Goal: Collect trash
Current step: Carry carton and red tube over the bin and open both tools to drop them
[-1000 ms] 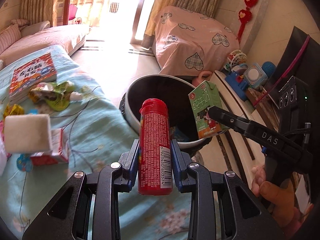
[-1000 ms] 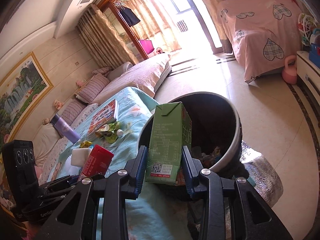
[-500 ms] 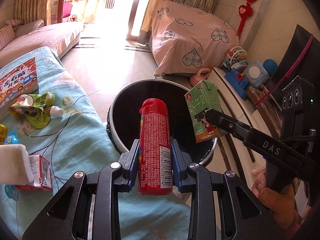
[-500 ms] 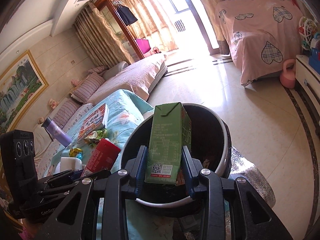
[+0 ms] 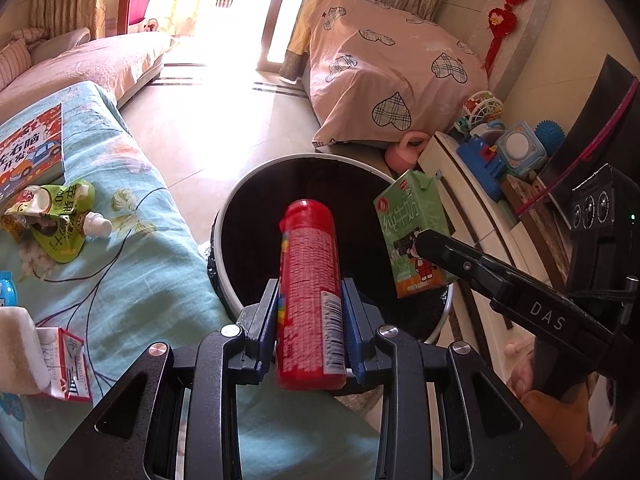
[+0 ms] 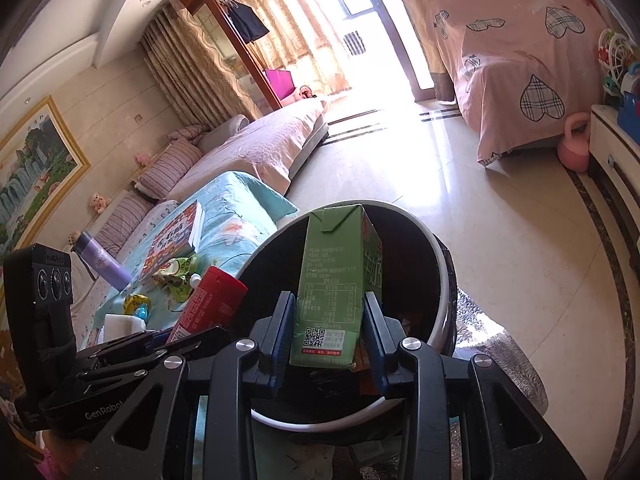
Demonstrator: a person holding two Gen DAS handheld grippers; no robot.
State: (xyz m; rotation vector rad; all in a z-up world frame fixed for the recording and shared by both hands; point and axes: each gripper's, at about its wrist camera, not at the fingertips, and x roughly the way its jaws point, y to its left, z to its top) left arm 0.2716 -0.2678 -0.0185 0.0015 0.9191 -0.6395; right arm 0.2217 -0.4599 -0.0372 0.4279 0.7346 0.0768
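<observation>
My left gripper (image 5: 310, 312) is shut on a red cylindrical tube (image 5: 310, 280) and holds it over the near rim of the black trash bin (image 5: 256, 184). My right gripper (image 6: 330, 332) is shut on a green milk carton (image 6: 336, 276) and holds it upright over the bin (image 6: 432, 256). The carton (image 5: 414, 236) and right gripper also show at the right of the left wrist view. The red tube (image 6: 210, 304) and left gripper show at the left of the right wrist view.
The light blue cloth (image 5: 132, 264) beside the bin holds a green pouch (image 5: 56, 216), a red-white wrapper (image 5: 66, 364), a white block (image 5: 16, 348) and a book (image 5: 28, 152). A purple bottle (image 6: 102, 260) stands further back. A toy shelf (image 5: 492, 160) and pink-covered furniture (image 5: 384, 68) stand beyond.
Both grippers have moved forward with their loads, from beside the table edge to over the bin's opening. Both grips are unchanged.
</observation>
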